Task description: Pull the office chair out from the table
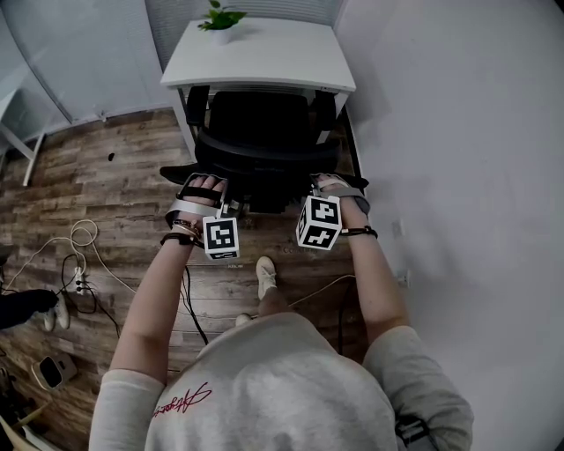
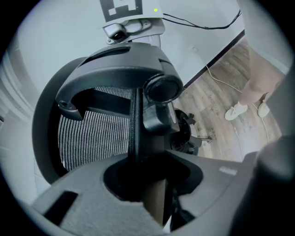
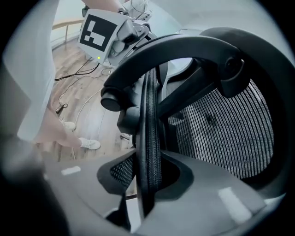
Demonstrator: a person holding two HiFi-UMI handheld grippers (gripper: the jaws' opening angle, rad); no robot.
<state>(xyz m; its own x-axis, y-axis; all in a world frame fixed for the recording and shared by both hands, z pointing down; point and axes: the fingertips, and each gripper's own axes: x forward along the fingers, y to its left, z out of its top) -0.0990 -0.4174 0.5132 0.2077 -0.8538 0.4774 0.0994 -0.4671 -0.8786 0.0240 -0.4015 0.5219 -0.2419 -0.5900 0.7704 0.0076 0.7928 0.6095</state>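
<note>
One office chair (image 1: 260,132), black, stands pushed in under one white table (image 1: 264,57), and one small potted plant (image 1: 220,18) sits at the table's far edge. There are two grippers, each carrying one marker cube (image 1: 220,236) (black-and-white squares only, no letters). The only writing is a red script on the front of the person's shirt (image 1: 181,401), too small to read.

The left gripper (image 1: 204,181) has its jaws drawn in narrow on the chair's backrest rim (image 2: 134,124). The rim rises straight up from between them, with the grey striped mesh (image 2: 97,138) just to the left of the jaws and the wooden floor (image 2: 216,97) off to their right. The right gripper (image 1: 328,182) grips the same way. Its jaws are pressed on the rim's dark woven edge (image 3: 150,120), which stands upright between them, and the mesh (image 3: 221,133) spreads to their right.

From the head view, the chair's seat and the table lie beyond both pairs of jaws. The backrest is the nearest part, held at its left and right sides.
</note>
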